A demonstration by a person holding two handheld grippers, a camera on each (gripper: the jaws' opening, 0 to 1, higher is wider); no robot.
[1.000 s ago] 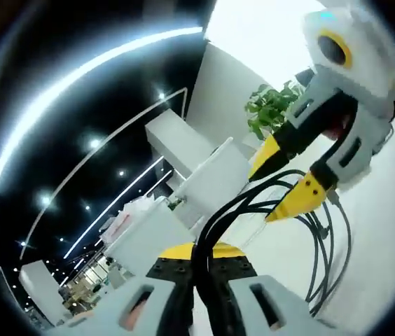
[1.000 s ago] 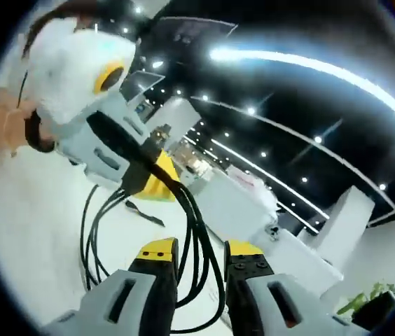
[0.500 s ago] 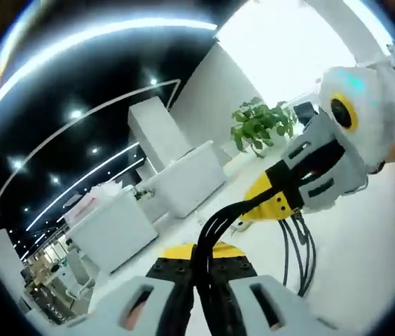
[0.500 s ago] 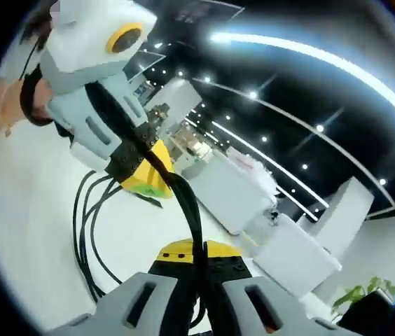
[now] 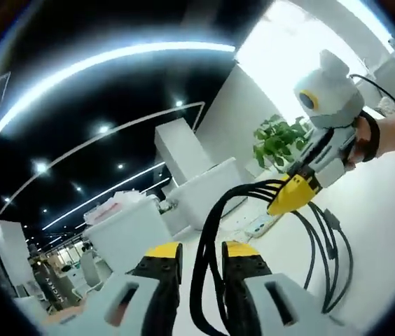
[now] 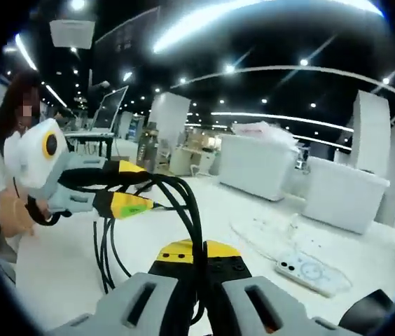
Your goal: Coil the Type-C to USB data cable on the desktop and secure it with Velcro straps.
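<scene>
A: Black cable (image 5: 208,245), several strands bunched, hangs in the air between both tools. Left gripper (image 5: 199,262) at 6 o'clock, jaws parted, strands running loose through the gap.

B: Right gripper (image 6: 199,260)?

A: Clamped on the bundle; loops droop toward the white worktop (image 6: 64,259) at 8 o'clock.

B: Step?

A: Coiling, I judge. No strap on yet. Next calls for the left closing on the bundle, then binding. White power strip (image 6: 309,269) sits at 4 o'clock.
</scene>
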